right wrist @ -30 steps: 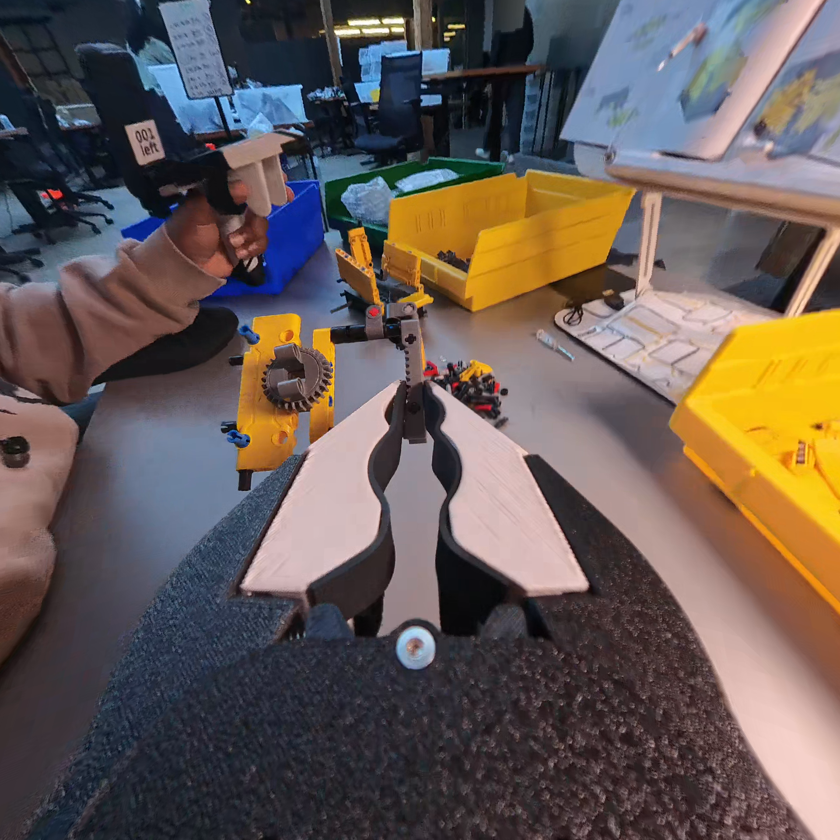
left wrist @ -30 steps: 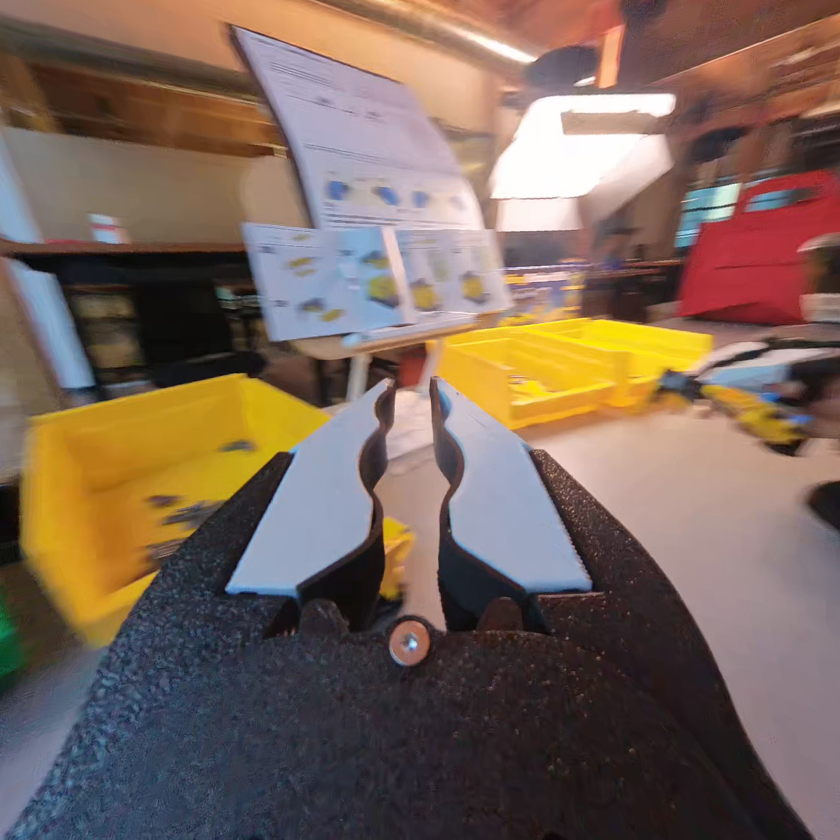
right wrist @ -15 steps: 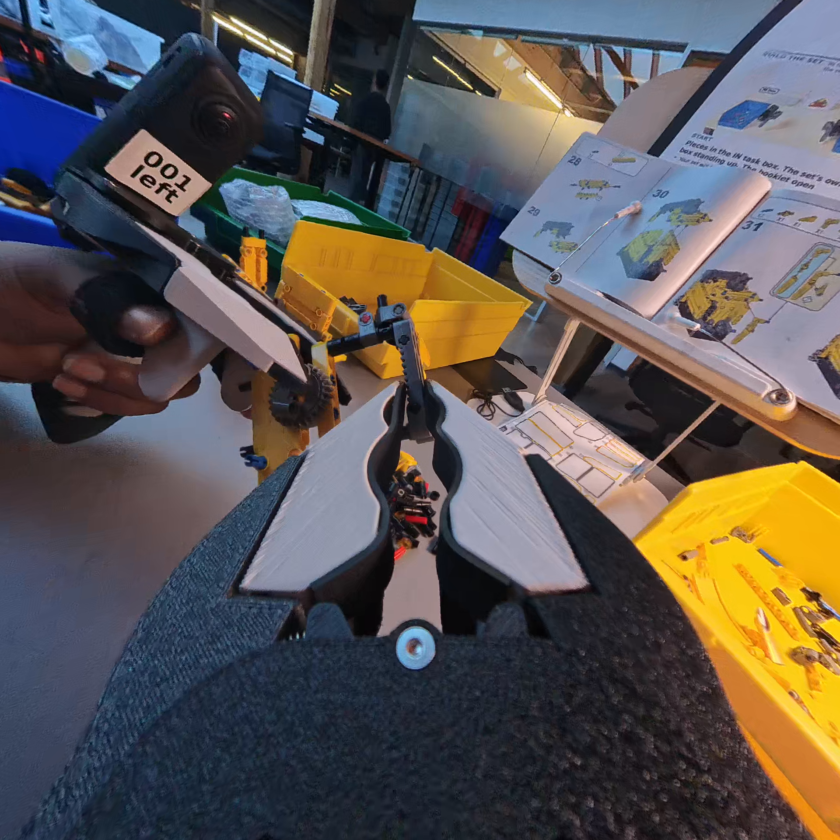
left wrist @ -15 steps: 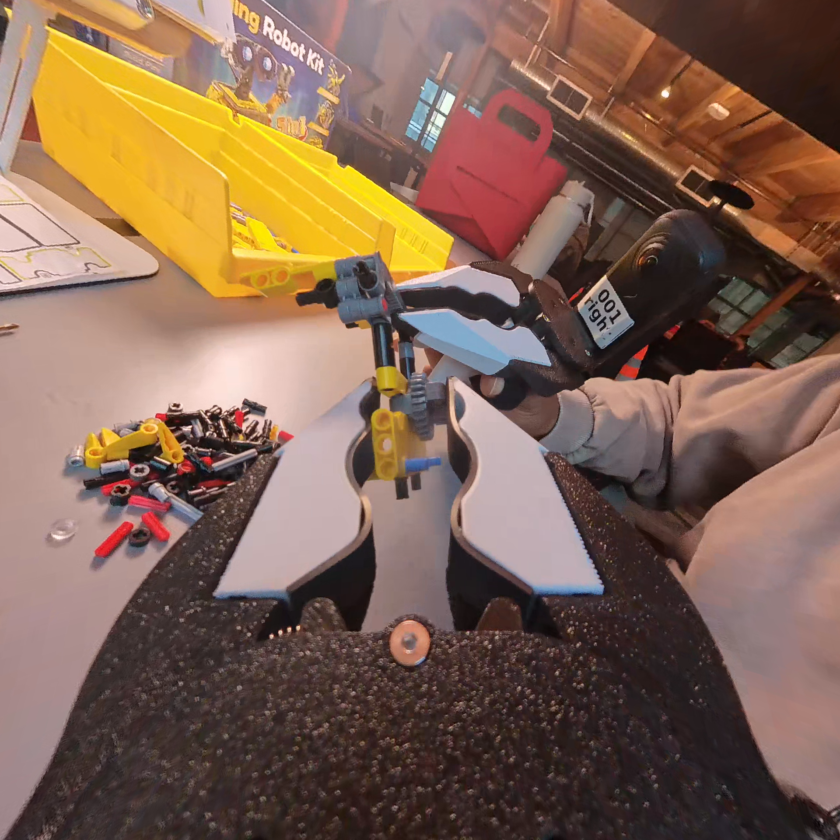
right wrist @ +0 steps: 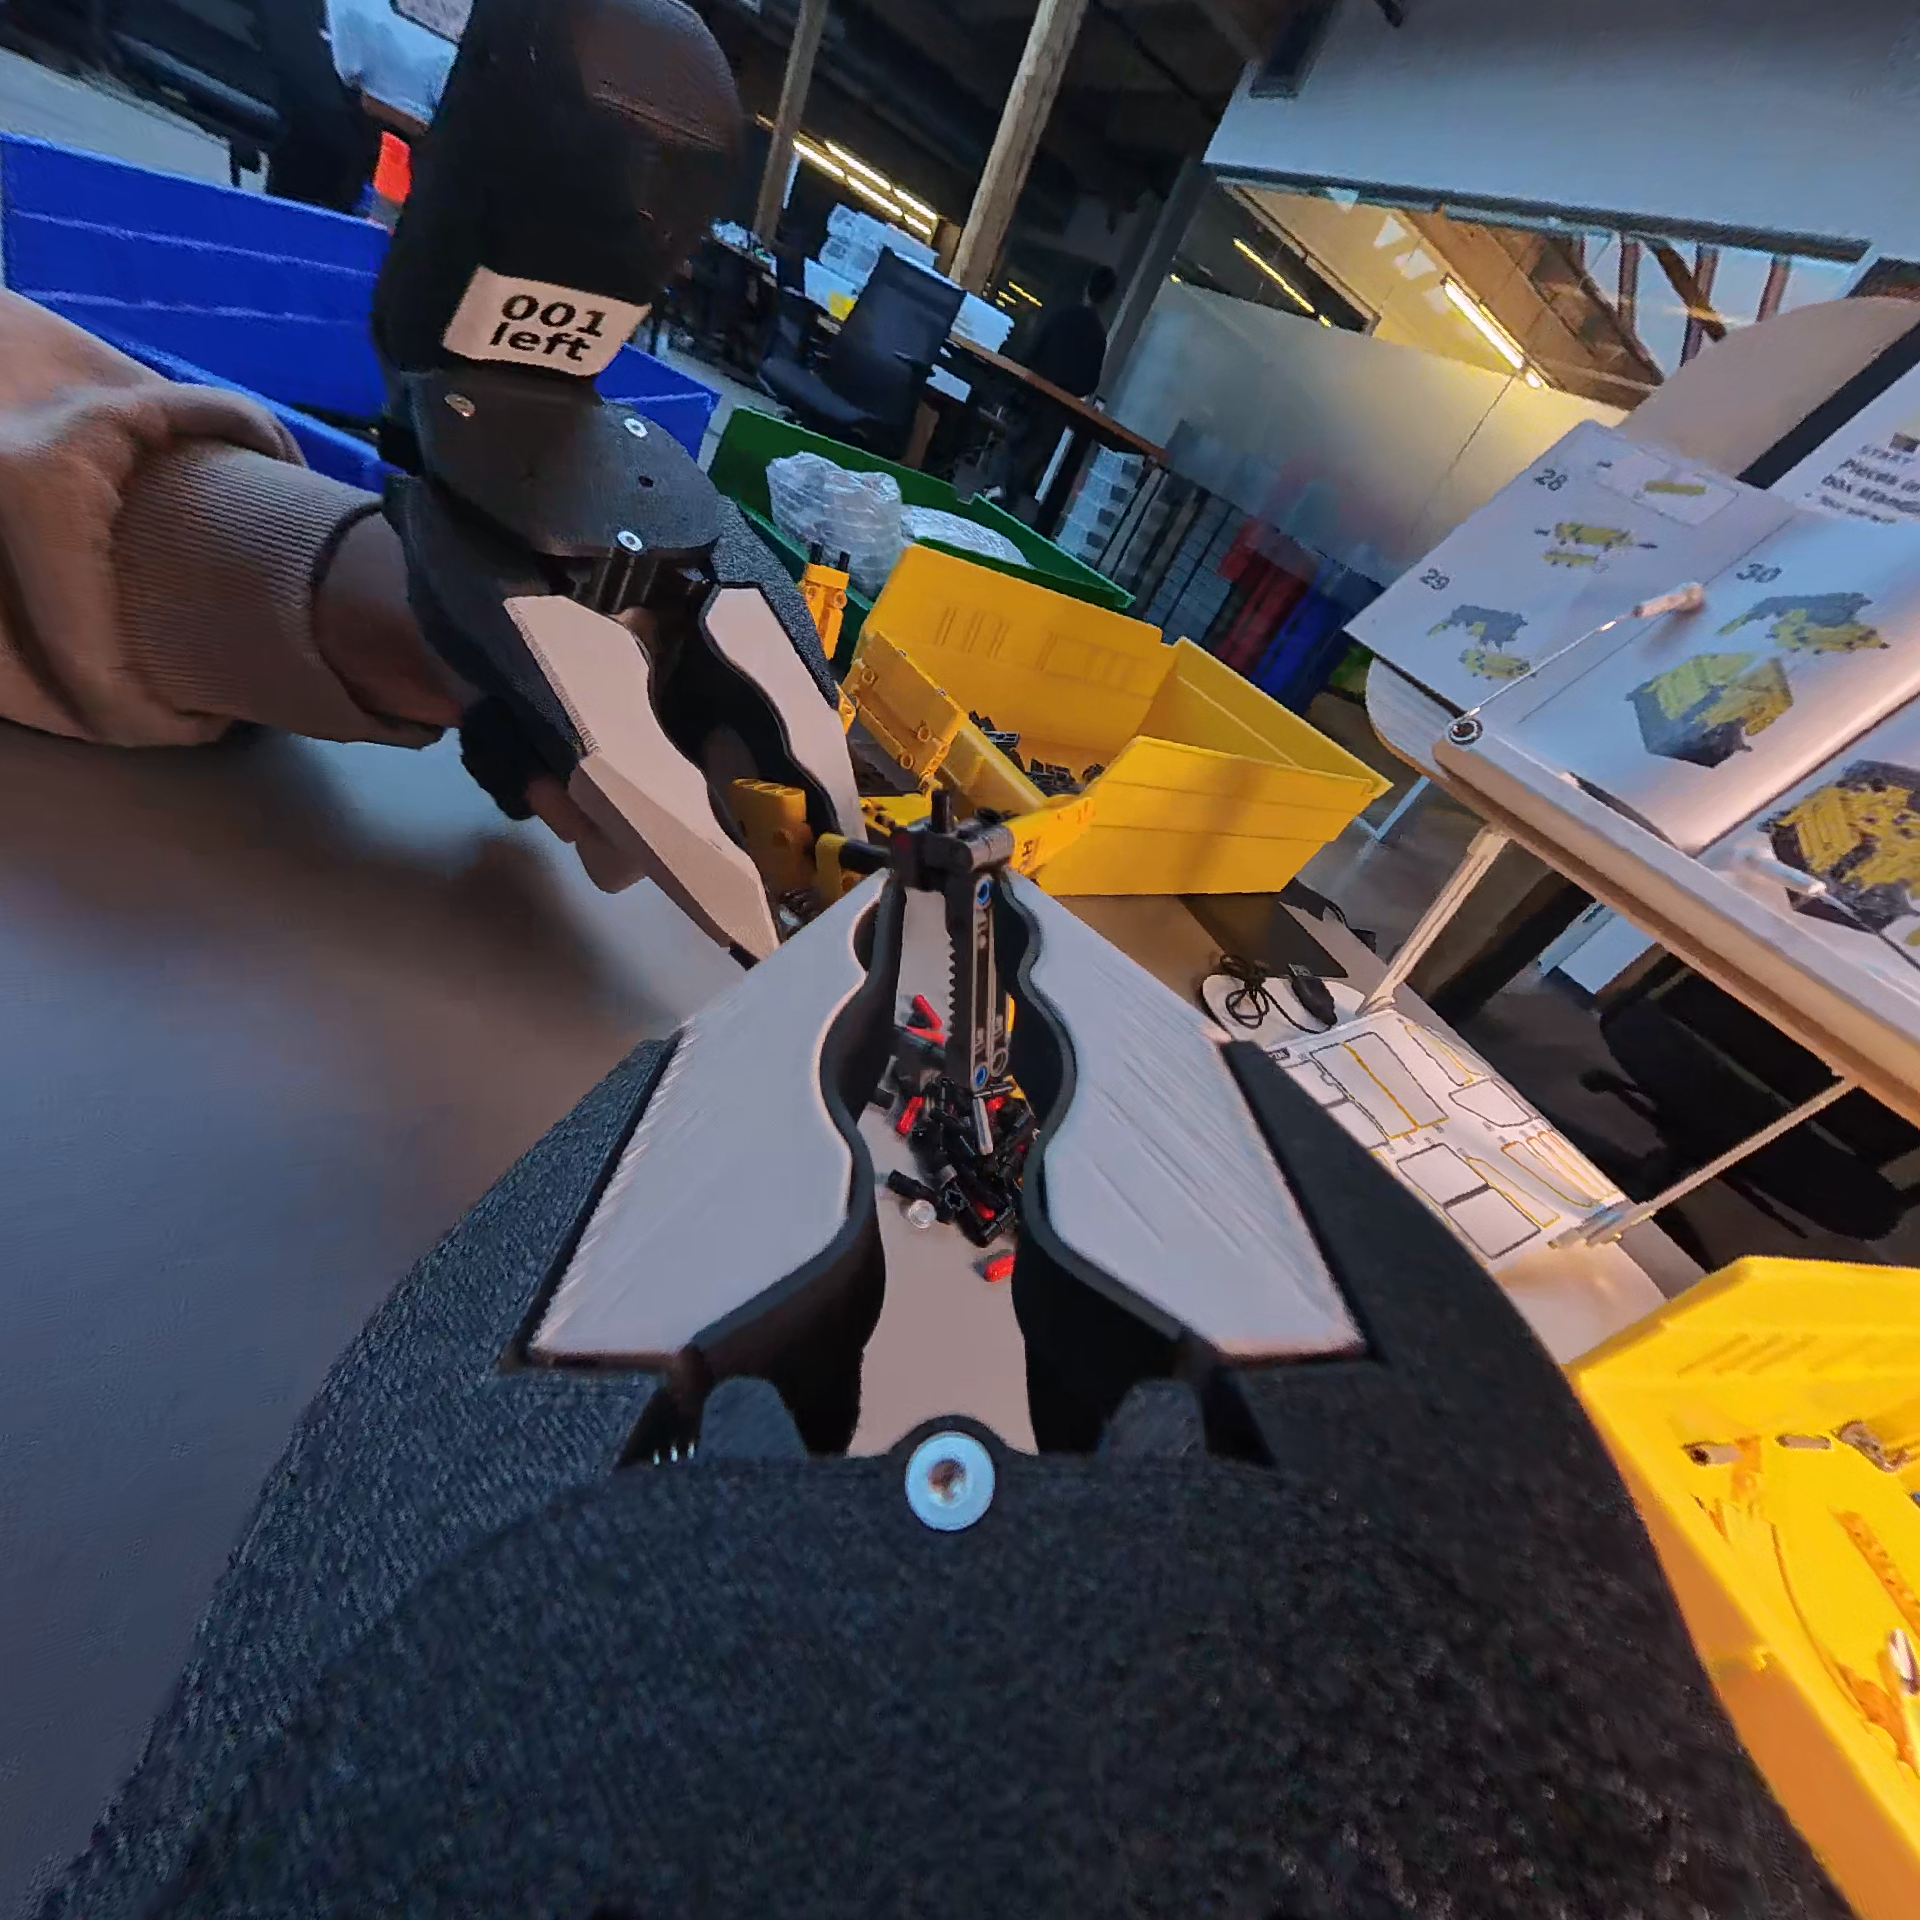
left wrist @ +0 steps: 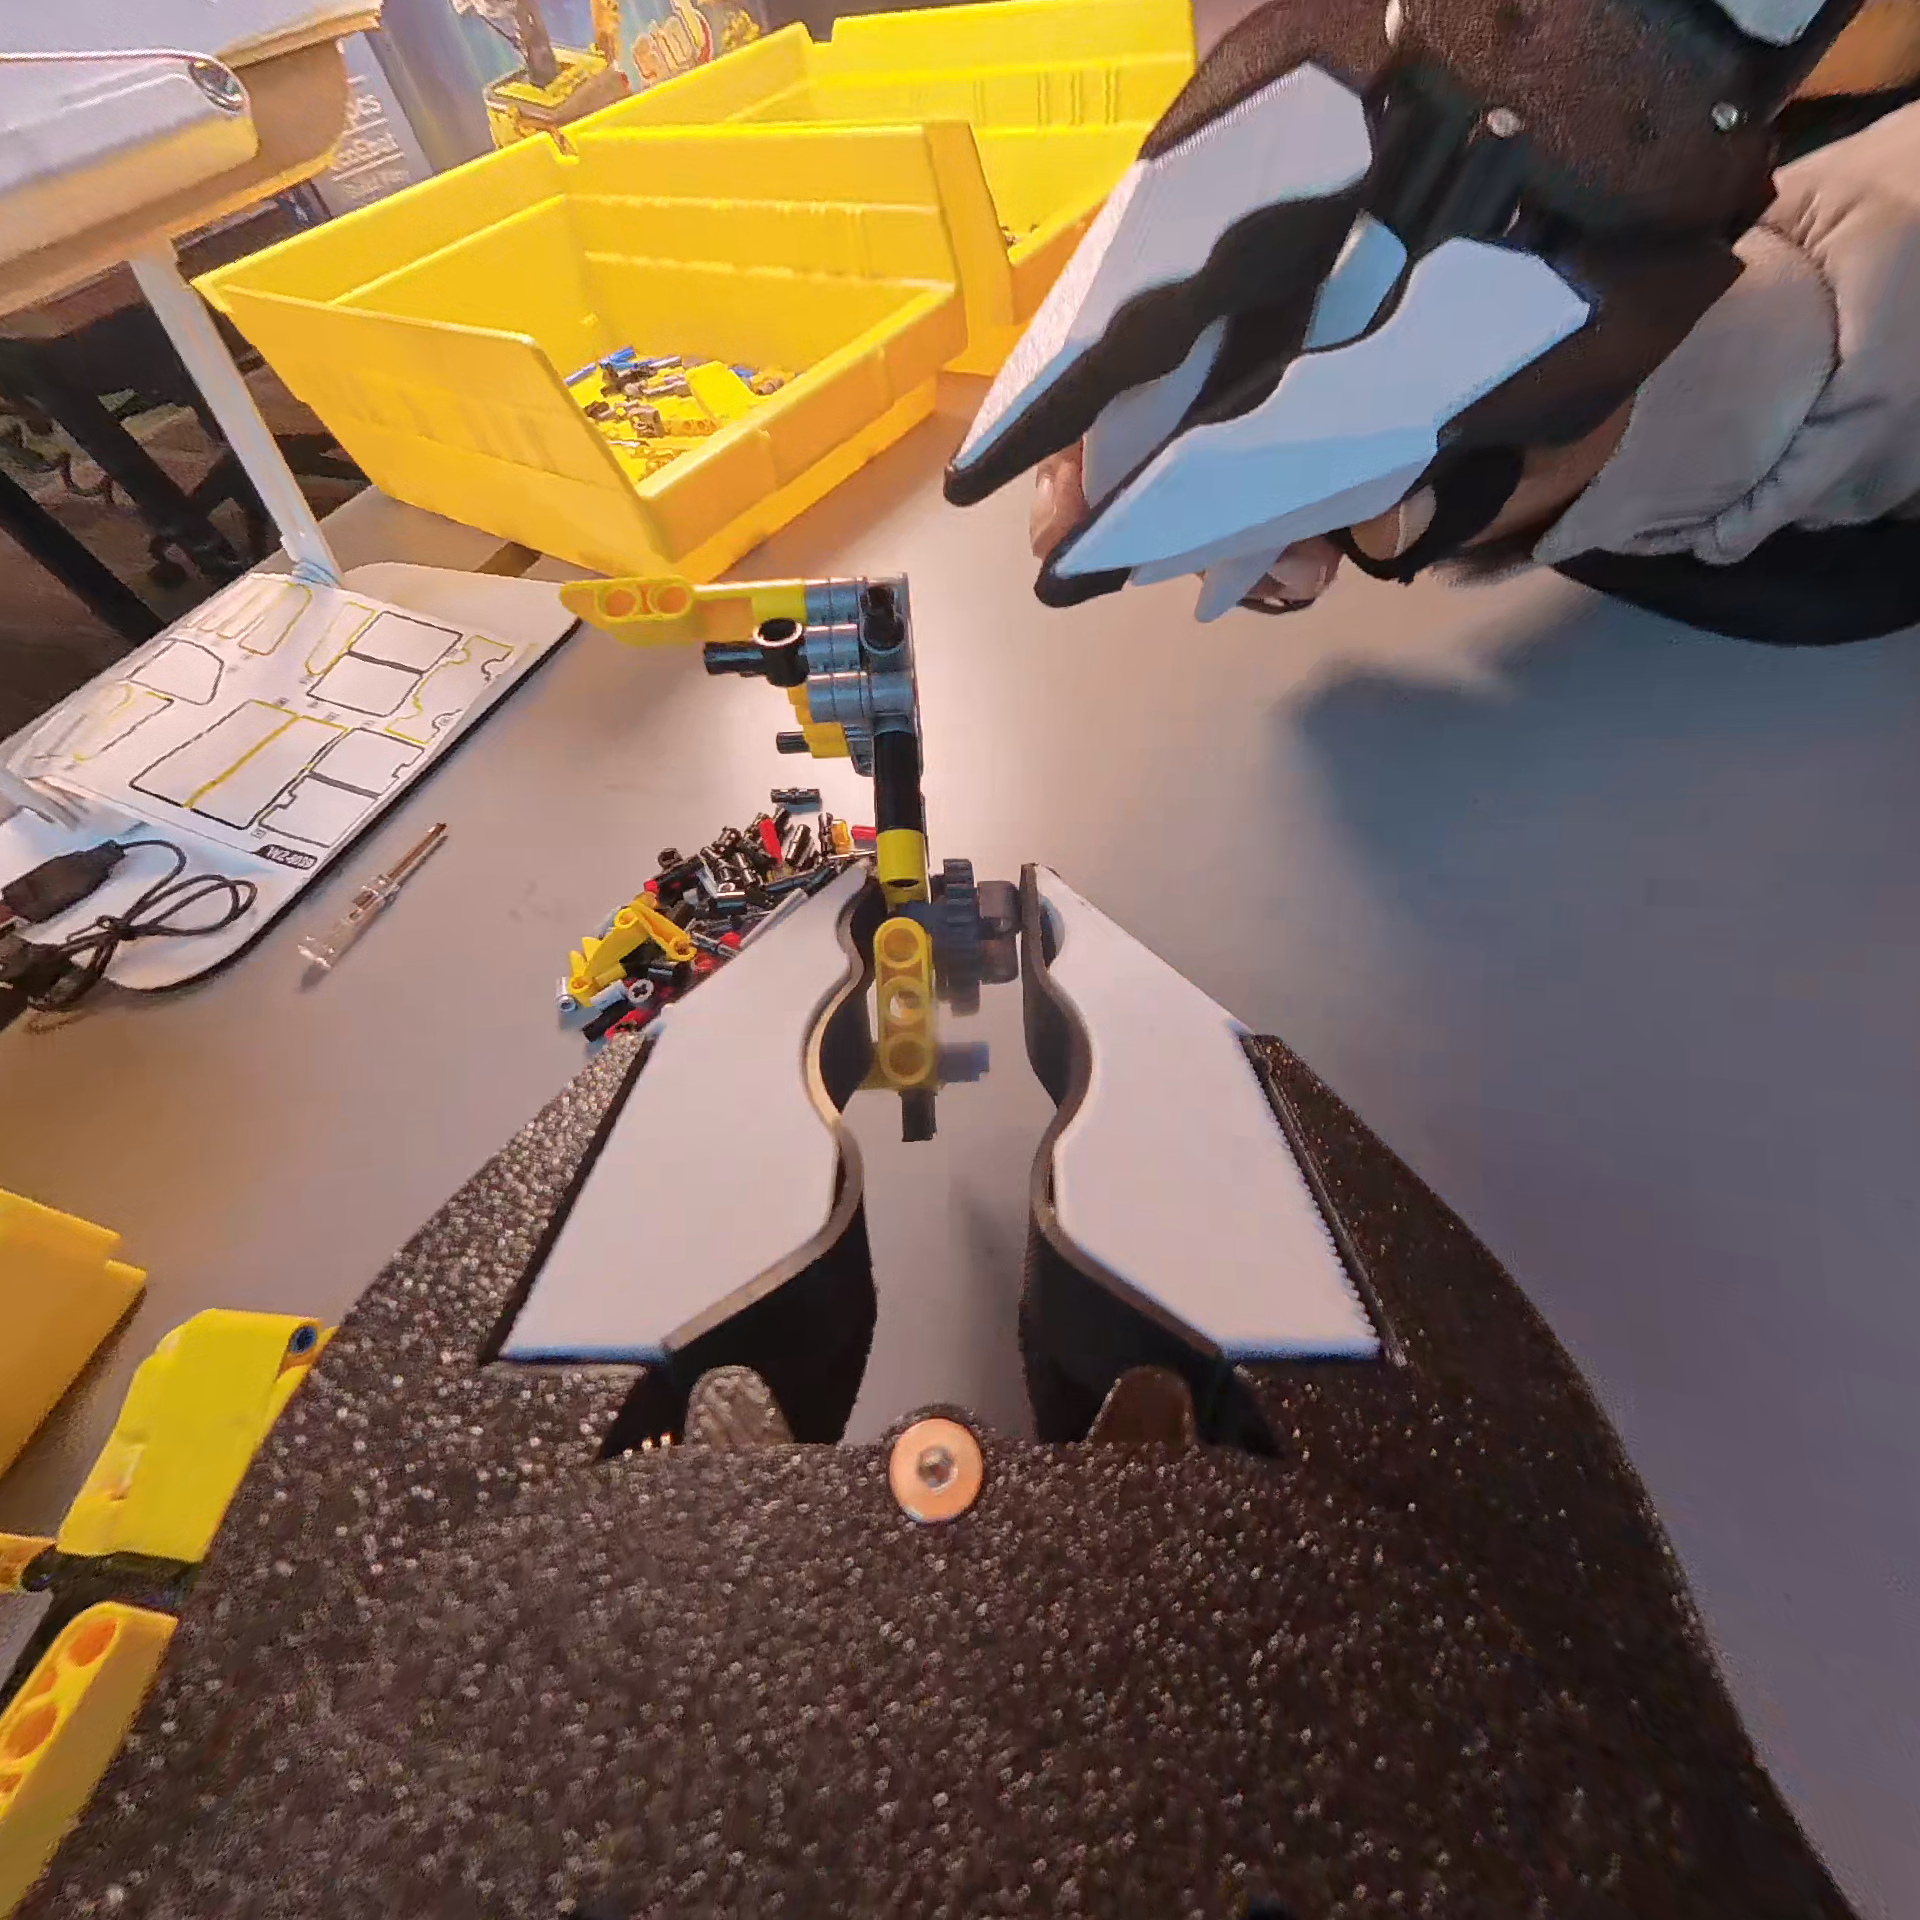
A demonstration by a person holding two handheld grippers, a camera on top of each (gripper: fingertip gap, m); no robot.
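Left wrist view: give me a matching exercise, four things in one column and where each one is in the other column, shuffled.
Things
1. brick assembly
2. pile of small parts
3. right gripper
4. sheet with outlines

Places
A. flat on the table, partly under a black cable
B. between the fingers of the left gripper
C. in the air at upper right, open and empty
D. loose on the table, just left of the left gripper's fingertips

Pairs: 1-B, 2-D, 3-C, 4-A
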